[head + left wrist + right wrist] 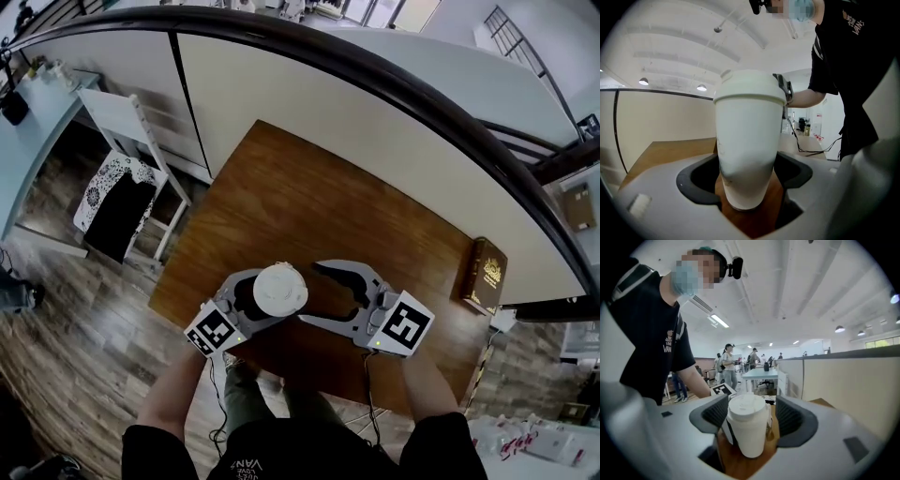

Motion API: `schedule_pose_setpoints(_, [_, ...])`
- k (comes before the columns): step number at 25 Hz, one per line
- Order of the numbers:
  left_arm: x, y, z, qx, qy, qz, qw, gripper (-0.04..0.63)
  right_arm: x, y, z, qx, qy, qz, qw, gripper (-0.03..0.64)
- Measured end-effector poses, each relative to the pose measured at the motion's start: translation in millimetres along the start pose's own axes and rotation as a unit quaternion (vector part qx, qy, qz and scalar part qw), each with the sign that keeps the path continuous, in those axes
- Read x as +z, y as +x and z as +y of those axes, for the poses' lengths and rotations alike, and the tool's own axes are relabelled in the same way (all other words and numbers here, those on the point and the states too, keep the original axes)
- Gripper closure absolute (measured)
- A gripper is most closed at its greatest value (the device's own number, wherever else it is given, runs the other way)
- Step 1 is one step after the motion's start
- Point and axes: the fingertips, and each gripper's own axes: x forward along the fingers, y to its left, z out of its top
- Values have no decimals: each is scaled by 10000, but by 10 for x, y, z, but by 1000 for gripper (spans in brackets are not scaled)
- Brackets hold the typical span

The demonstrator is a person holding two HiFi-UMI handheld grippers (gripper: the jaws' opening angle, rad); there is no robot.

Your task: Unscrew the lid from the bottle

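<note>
A white bottle [280, 291] with a white domed lid [749, 86] stands upright on the brown wooden table [309, 202], near its front edge. My left gripper [265, 302] is shut on the bottle's body, its dark pads [701, 180] against both sides below the lid. My right gripper [314, 293] stands open just right of the bottle, tips toward it and apart from it. In the right gripper view the bottle [749, 425] shows ahead between the ribbed pads [794, 420], with a gap on each side.
A brown book [485, 274] lies at the table's right edge. A white chair [117, 183] with a black patterned cushion stands on the floor to the left. A pale curved partition [375, 122] borders the table's far side.
</note>
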Motion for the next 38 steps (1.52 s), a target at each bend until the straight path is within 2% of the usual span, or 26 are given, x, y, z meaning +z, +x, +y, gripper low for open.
schedule_pose_setpoints(3, [0, 5, 6, 28, -37, 30, 10000, 233, -40, 1, 38, -794, 115, -156, 9967, 334])
schedule_pose_setpoints(6, [6, 12, 5, 73, -60, 23, 10000, 233, -76, 46, 82, -1552, 190, -284, 9873, 333])
schedule_pose_setpoints(9, [5, 17, 5, 146, -86, 15, 9999, 233, -103, 129, 111, -2066, 306, -313, 9775, 311])
schedule_pose_setpoints(14, [11, 27, 3, 206, -111, 28, 9997, 233, -78, 237, 76, -2582, 282, -301, 9652, 302])
schedule_pose_setpoints(21, [3, 33, 6, 259, -125, 23, 9996, 235, -182, 309, 57, -2688, 107, 44, 9631, 302])
schedule_pose_setpoints(24, [7, 34, -3, 247, -122, 10, 9996, 235, -193, 313, 56, -2630, 38, 81, 9648, 303])
schedule_pose_setpoints(27, [6, 40, -8, 208, -117, -4, 9997, 234, -181, 313, 57, -2366, -8, 32, 9716, 304])
schedule_pose_setpoints(33, [13, 40, -10, 192, -101, -61, 9997, 234, -156, 324, 70, -1089, -263, 11, 9937, 304])
schedule_pose_setpoints(38, [16, 45, -12, 186, -98, -93, 9997, 235, -158, 329, 87, 6, -449, 146, 9989, 304])
